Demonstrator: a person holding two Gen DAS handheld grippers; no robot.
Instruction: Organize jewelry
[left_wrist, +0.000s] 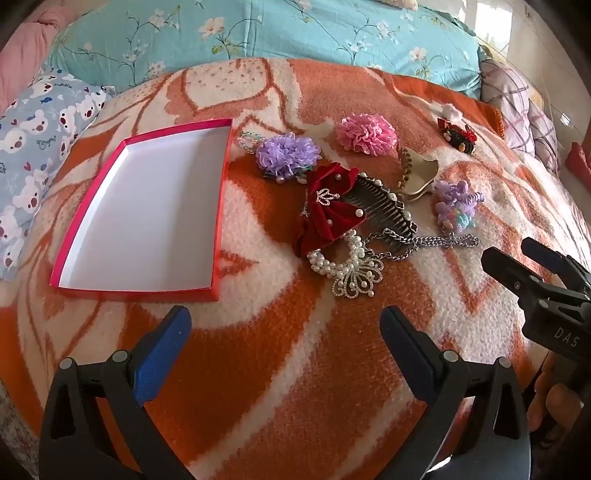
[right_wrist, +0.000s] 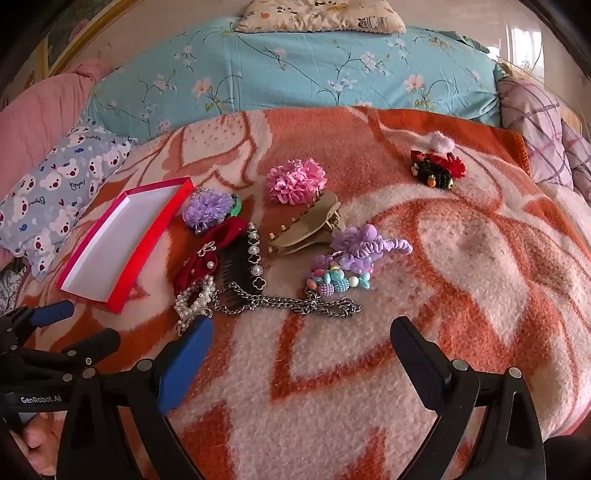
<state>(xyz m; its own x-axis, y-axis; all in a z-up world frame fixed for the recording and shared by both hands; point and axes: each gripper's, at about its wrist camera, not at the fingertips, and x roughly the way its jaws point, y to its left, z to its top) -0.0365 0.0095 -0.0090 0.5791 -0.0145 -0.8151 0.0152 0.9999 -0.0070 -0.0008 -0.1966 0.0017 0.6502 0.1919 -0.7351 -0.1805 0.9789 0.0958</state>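
Note:
An empty red box with a white inside (left_wrist: 147, 218) (right_wrist: 110, 240) lies on the orange-and-white blanket at the left. Right of it lies a heap of jewelry: a purple flower clip (left_wrist: 286, 153) (right_wrist: 208, 210), a pink flower clip (left_wrist: 367, 133) (right_wrist: 297, 181), a red velvet bow (left_wrist: 328, 210) (right_wrist: 207, 258), a dark comb (left_wrist: 384, 206) (right_wrist: 242, 266), a pearl piece (left_wrist: 351, 269) (right_wrist: 194, 302), a chain (left_wrist: 424, 243) (right_wrist: 295, 304), a beige claw clip (left_wrist: 417, 173) (right_wrist: 306, 229) and a purple beaded scrunchie (left_wrist: 456, 205) (right_wrist: 354, 254). My left gripper (left_wrist: 284, 328) (right_wrist: 64, 325) is open and empty, near the box. My right gripper (right_wrist: 301, 339) (left_wrist: 506, 254) is open and empty, just short of the chain.
A small red-and-black clip (left_wrist: 458, 134) (right_wrist: 439, 170) lies apart at the back right. A teal floral pillow (left_wrist: 258, 33) (right_wrist: 295, 74) lines the back. A bear-print pillow (left_wrist: 33, 147) (right_wrist: 62, 192) lies at the left, a plaid cushion (left_wrist: 517, 107) (right_wrist: 535, 125) at the right.

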